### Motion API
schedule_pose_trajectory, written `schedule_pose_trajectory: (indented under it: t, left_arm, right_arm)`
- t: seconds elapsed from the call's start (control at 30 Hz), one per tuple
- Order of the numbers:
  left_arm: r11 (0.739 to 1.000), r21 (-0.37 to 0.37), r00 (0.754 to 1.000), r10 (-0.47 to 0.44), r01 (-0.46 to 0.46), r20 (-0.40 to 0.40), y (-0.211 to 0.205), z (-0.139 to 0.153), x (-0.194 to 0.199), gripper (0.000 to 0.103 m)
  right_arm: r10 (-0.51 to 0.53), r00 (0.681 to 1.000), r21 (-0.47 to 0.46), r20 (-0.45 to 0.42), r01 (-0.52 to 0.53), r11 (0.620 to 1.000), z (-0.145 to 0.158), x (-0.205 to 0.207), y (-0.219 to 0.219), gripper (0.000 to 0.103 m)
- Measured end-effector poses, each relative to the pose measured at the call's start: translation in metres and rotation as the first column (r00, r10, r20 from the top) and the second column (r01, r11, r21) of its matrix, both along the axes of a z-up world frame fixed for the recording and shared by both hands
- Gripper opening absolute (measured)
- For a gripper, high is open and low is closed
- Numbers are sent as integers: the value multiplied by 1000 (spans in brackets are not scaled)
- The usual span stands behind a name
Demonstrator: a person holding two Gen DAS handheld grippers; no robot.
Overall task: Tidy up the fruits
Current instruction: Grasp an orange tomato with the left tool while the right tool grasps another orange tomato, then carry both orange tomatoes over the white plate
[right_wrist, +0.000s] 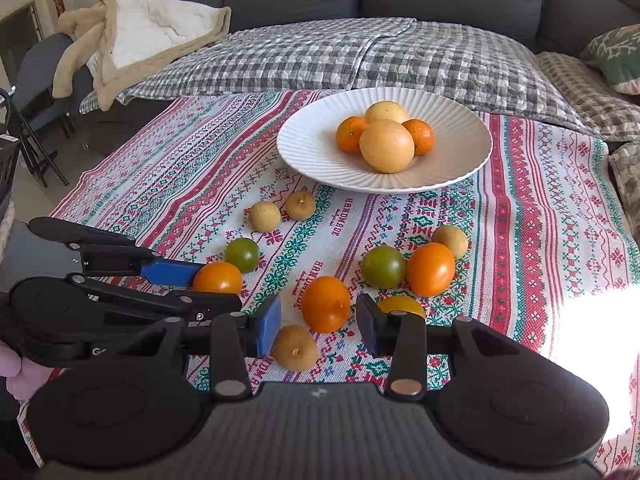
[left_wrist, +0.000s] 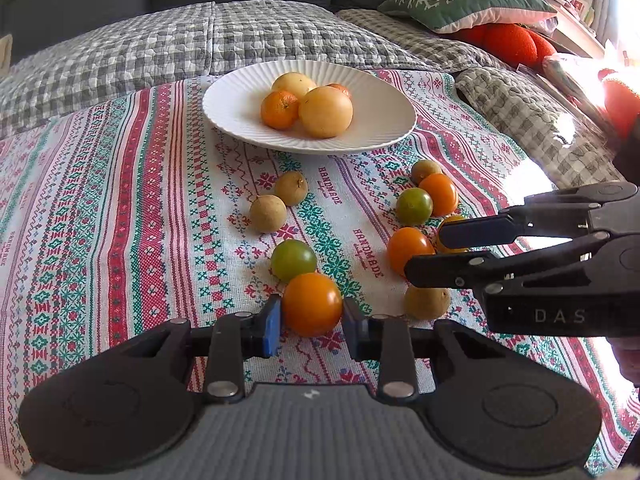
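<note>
Round orange tomato (left_wrist: 312, 304), no long axis, between left gripper (left_wrist: 311, 322) jaws

1. The word "HANDMADE" is woven in red capitals into the tablecloth (left_wrist: 120, 200), just in front of the white plate (left_wrist: 240, 120); a small line of script beneath it cannot be read.
2. A second "HANDMADE" is found on the same cloth, further from the plate, among the loose fruit.
3. A third "HANDMADE" is noted at the cloth's edge, far to the plate's left, partly cut off.
4. The letters "DAS" are read in pale capitals on the body of the right gripper (left_wrist: 430, 250), to the plate's right and nearer the camera.
</note>
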State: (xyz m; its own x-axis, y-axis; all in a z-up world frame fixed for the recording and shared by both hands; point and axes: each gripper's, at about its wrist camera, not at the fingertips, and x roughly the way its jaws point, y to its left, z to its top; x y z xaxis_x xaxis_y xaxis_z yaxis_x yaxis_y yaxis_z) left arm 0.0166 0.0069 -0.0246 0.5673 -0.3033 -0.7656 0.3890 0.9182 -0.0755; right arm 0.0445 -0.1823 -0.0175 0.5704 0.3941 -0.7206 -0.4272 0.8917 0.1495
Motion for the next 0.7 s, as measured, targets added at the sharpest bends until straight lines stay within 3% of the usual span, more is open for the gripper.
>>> schedule_pose_trajectory:
  t: [0.7]
  left_arm:
    - [1000, -13, 1000, 4, -4, -6, 8, 2, -3, 9]
  right_arm:
    - [3, 999, -52, -34, -5, 999, -13, 13, 16, 27]
